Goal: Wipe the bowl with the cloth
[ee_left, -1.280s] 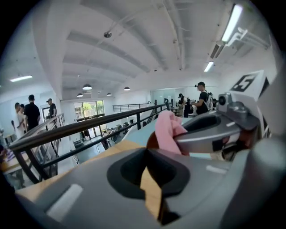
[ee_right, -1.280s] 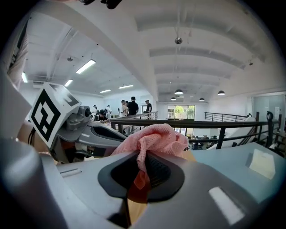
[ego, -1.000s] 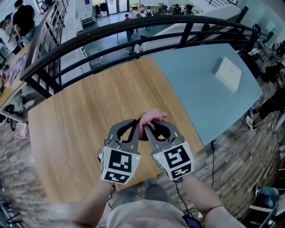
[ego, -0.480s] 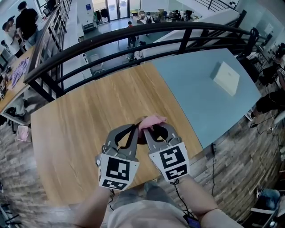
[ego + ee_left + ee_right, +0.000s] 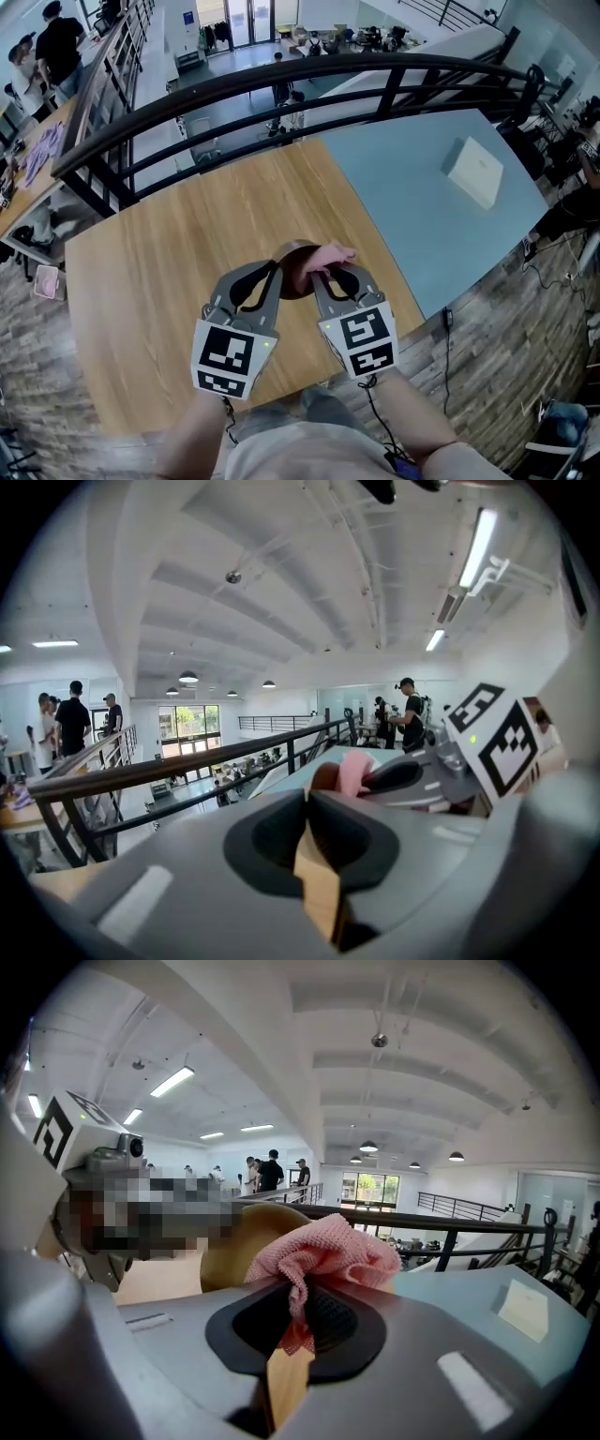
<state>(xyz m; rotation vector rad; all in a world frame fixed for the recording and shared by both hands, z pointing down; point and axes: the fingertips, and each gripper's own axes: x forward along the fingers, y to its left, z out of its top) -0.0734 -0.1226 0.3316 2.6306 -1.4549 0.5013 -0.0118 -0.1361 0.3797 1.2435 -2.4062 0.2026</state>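
Your right tool (image 5: 299, 1285): jaws clamped on pink knitted cloth (image 5: 333, 1249), which bunches over tips. Your left tool (image 5: 307, 795): jaws almost together, just opening slightly, pinching rim of brown round wooden bowl (image 5: 246, 1239). Cloth rests against bowl, over light wooden counter (image 5: 159, 253).

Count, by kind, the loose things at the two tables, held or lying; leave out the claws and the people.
Brown bowl: 1
Pink cloth: 1
White box: 1
Total: 3
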